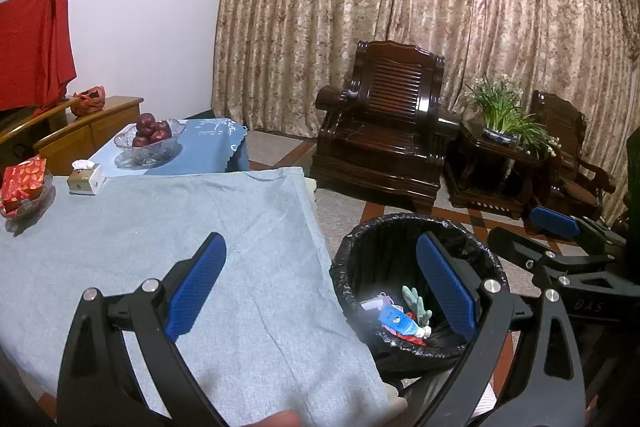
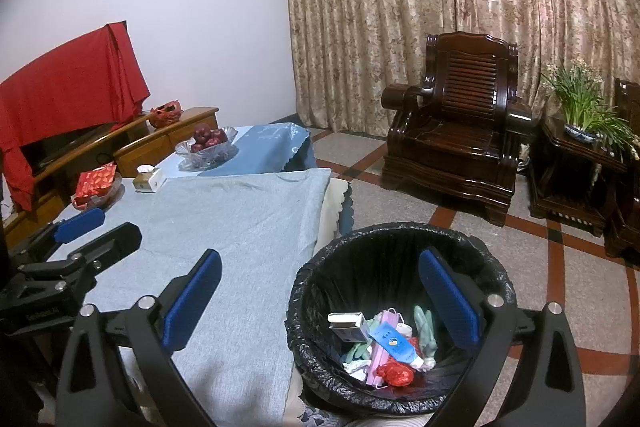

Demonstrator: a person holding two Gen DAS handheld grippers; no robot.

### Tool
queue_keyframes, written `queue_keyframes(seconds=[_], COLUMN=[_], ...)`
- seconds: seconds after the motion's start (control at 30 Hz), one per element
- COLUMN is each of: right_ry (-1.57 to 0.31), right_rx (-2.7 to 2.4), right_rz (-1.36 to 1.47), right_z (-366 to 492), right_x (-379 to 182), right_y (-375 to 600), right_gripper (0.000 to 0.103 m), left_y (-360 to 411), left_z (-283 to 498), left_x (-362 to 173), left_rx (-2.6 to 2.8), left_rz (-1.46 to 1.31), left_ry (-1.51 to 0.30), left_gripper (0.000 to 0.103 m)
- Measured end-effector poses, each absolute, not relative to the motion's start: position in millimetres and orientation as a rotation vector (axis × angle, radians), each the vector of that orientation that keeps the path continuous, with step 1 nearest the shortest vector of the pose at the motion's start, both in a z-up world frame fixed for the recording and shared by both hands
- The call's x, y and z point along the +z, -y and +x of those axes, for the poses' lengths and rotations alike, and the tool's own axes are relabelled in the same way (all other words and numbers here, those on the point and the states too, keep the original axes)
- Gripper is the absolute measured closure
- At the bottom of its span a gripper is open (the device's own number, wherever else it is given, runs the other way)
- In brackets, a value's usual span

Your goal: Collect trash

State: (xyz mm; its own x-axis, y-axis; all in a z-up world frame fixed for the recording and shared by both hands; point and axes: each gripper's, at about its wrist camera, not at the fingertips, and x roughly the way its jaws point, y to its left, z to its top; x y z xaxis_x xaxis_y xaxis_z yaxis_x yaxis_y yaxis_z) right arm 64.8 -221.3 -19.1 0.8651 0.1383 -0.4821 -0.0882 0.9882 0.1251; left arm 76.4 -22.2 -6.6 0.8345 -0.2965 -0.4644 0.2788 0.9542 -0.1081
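The right gripper [image 2: 320, 303] hangs with its jaws spread wide and nothing between them, its ribbed blue pads [image 2: 450, 297] framing the mouth of the trash bin [image 2: 400, 239] directly below and slightly to the right. The left gripper [image 1: 320, 287] is likewise wide apart and empty, held over the edge of the table [image 1: 160, 227] with the bin just off its right finger.

The bin stands on the tiled floor, touching or just beside the table's corner. It is round, lined with a crinkled black plastic bag whose rim is folded over the lip. Inside lie the collected pieces: a blue-and-white tube [image 2: 394, 343] lying at a slant, a pink face mask [image 2: 380, 351], a small flat carton [image 2: 346, 321], a crumpled red wrapper [image 2: 396, 373] and pale green rubbery gloves [image 2: 424, 323].

Judging by these views, the near stretch of the table's soft, woven light-blue cloth carries no loose litter. What remains sits at the far left end: a small tissue box [image 1: 85, 177] and a red packet in a glass dish [image 1: 24, 185], with a cut-glass bowl of dark red apples [image 1: 150, 137] on the lower blue-covered table beyond. These lie ahead and left of both grippers; the left gripper is the nearer one, should anything there count as trash.
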Motion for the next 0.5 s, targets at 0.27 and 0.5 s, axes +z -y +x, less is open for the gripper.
queue_keyframes(seconds=[0.27, 0.5], right_ry=[-0.514, -0.514], right_rx=[0.120, 0.120], right_rz=[0.098, 0.098], right_z=[65.4, 65.4], right_x=[-20.1, -19.9], right_y=[221.3, 221.1], right_gripper=[0.006, 0.006], left_y=[22.5, 21.7], left_z=[76.0, 76.3], left_x=[-6.2, -5.8], left_rx=[-0.304, -0.303], left_rz=[-0.037, -0.035], left_ry=[-0.497, -0.497], left_gripper=[0.009, 0.009])
